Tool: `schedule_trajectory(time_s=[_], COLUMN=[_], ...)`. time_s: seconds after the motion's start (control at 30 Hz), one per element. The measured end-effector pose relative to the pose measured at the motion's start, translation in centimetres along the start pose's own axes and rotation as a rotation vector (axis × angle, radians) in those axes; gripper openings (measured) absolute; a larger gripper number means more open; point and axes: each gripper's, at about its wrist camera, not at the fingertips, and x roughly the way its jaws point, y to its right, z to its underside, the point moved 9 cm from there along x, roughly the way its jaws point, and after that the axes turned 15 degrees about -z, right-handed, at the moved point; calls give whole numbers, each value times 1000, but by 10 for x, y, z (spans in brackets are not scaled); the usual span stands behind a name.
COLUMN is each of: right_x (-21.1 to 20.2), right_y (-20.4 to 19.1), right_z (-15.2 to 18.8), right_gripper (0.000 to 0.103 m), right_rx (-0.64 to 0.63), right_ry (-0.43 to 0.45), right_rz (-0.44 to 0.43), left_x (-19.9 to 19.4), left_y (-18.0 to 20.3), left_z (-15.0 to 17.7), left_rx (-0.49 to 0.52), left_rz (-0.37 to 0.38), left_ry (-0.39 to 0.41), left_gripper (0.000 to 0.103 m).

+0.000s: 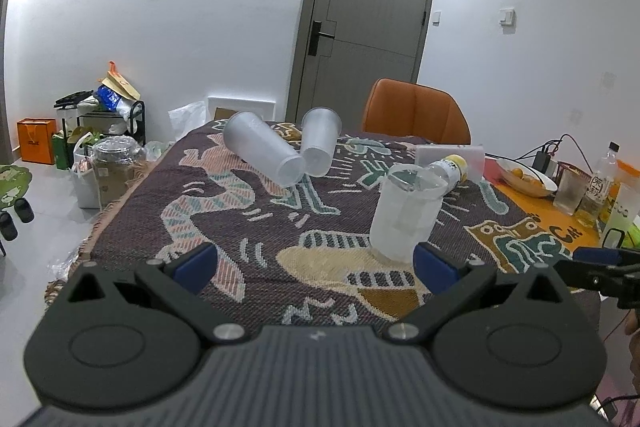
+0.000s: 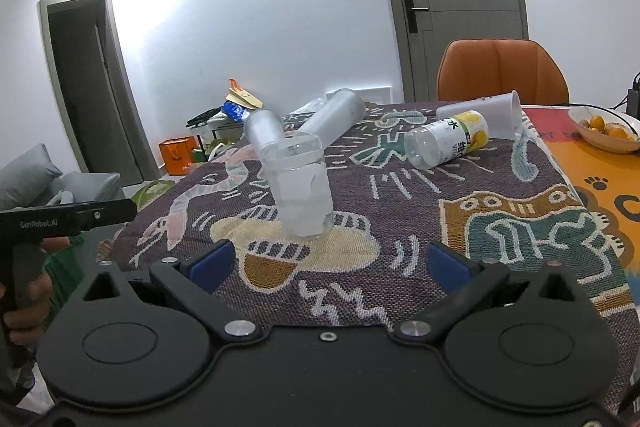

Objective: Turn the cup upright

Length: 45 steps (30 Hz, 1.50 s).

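A clear plastic cup stands upright on the patterned cloth, just beyond my left gripper, which is open and empty. The same cup shows in the right wrist view, ahead and left of my open, empty right gripper. Two frosted cups lie on their sides at the far end of the cloth; they also show in the right wrist view. Another cup lies on its side at the far right.
A water bottle with a yellow label lies on the cloth. A bowl of oranges, bottles and a glass stand to the right. An orange chair stands behind the table. Clutter is on the floor at left.
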Motion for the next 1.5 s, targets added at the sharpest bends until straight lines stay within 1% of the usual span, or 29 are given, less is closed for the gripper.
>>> schedule_trajectory(time_s=[0.27,0.9,1.5], right_x=[-2,1,1], right_y=[-2,-1,1], right_z=[-3,-1,-1], right_gripper=[103,103,103], right_rx=[-29,-29,-26], right_ry=[23,14,14], right_rz=[8,12,19], left_x=[-1,-1,1], left_y=[-1,-1,1], left_z=[1,1,4], left_rx=[2,-1,15], left_rz=[-2,0,3], left_ry=[-1,2,-6], left_gripper=[103,103,103])
